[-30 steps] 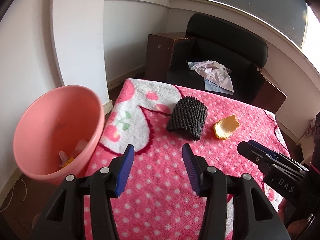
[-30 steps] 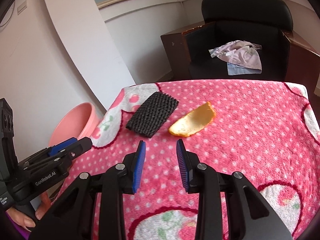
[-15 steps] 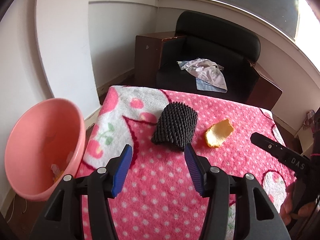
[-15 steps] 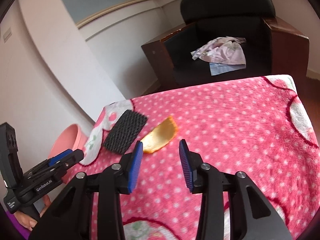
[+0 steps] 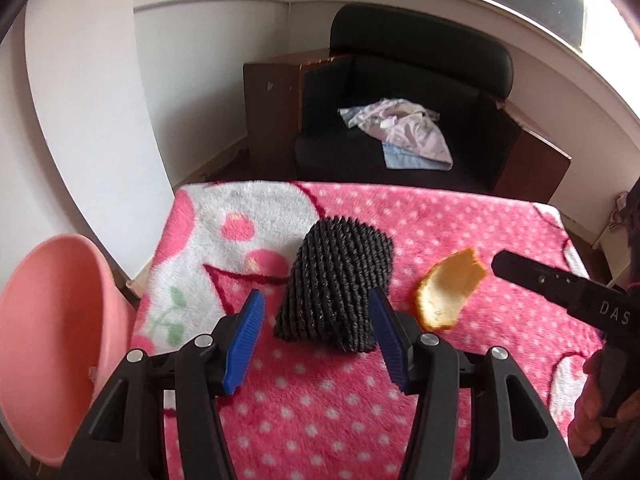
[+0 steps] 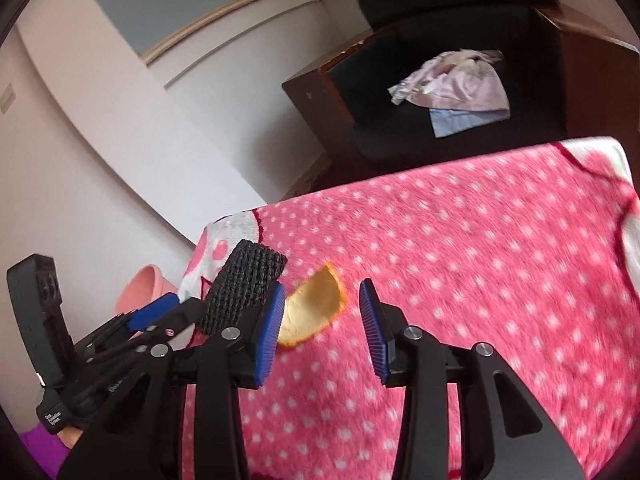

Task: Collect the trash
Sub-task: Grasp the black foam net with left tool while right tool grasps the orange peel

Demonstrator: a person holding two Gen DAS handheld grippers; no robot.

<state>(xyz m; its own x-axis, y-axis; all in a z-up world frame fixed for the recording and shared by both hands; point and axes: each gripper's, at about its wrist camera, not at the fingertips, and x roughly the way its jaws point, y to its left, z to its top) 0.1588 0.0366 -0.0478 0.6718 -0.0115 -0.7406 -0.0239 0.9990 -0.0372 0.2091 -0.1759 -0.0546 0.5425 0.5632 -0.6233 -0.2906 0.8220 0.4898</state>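
A black knobbly foam net (image 5: 340, 280) lies arched on the pink dotted blanket (image 5: 440, 216). An orange peel (image 5: 446, 290) lies just right of it. My left gripper (image 5: 316, 340) is open, its blue pads on either side of the net's near end, not touching it. My right gripper (image 6: 322, 318) is open, just short of the peel (image 6: 316, 304), with the net (image 6: 244, 284) to its left. A pink bin (image 5: 48, 340) stands off the blanket's left edge.
A black armchair (image 5: 420, 92) with crumpled cloths (image 5: 400, 132) stands behind the table, flanked by brown wooden cabinets. A white wall and column are at the left. The right gripper's side (image 5: 568, 292) shows in the left wrist view.
Both grippers have moved forward: the left one up to the black net, the right one up to the orange peel. Both stayed open.
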